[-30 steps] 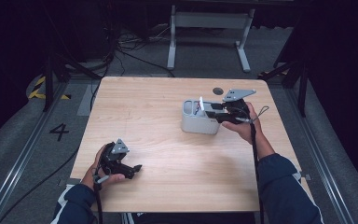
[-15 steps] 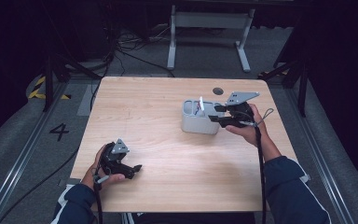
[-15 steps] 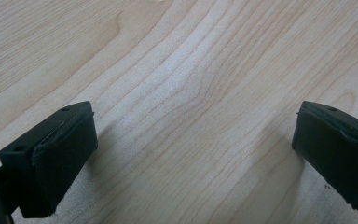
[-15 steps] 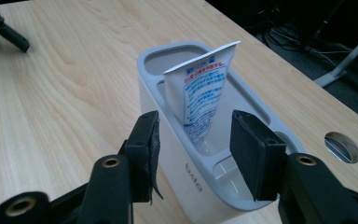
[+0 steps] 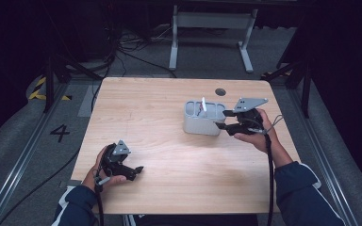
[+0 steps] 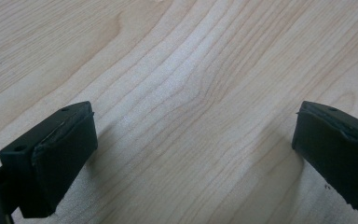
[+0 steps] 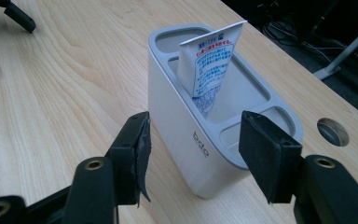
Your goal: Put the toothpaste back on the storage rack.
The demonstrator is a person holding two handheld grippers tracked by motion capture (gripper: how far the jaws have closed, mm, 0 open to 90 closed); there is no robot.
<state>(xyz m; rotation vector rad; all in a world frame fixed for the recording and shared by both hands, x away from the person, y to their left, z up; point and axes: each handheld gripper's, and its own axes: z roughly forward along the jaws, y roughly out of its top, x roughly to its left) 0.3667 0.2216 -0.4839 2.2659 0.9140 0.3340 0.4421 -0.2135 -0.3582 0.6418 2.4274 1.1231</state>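
A white squeeze tube [image 7: 208,70] stands in the grey plastic holder [image 5: 202,123], far right on the table. The right gripper [image 5: 222,119], jaws just opening, empty, should withdraw straight. The left gripper [image 5: 139,169] rests open, near left.

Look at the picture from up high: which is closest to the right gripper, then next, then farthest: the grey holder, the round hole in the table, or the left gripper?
From the right gripper, in the high view:
1. The grey holder, right at its jaws, with a tube standing in it.
2. The round hole, a bit past the holder, toward the table's far edge.
3. The left gripper, way across at the table's near-left side.
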